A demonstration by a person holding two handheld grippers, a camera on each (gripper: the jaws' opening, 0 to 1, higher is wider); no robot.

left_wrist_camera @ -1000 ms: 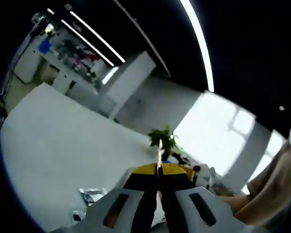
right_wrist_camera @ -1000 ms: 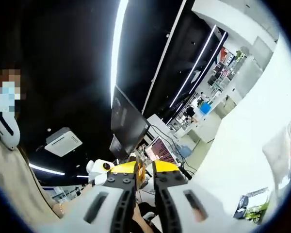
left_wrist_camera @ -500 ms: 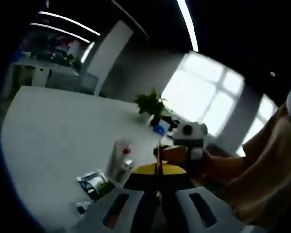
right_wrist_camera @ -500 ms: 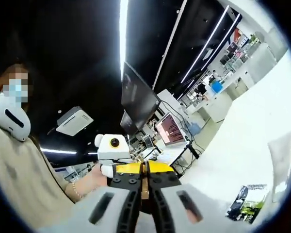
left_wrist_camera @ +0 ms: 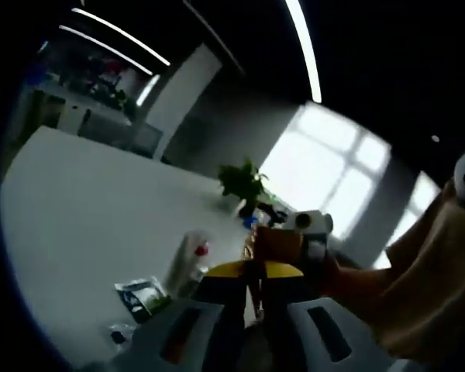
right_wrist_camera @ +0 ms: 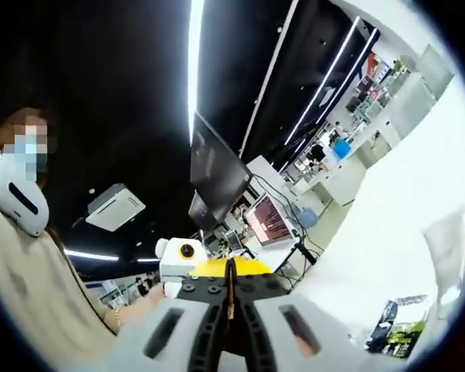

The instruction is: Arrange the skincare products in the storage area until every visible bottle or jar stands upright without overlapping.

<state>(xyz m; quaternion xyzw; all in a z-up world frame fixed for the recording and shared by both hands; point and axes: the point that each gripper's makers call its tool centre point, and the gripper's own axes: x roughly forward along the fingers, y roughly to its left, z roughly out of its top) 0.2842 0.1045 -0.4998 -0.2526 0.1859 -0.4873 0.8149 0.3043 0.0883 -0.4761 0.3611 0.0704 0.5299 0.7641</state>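
Nearby, clear bottle (left_wrist_camera: 187,260) on white table (left_wrist_camera: 77,201), contents unclear, green pouch (left_wrist_camera: 142,295) beside

No text, brand, number or sign is legible to me in either view. The packet (left_wrist_camera: 142,295) on the table (left_wrist_camera: 77,209) carries print, also seen in my right gripper view (right_wrist_camera: 397,329), but it is too small and blurred to read.
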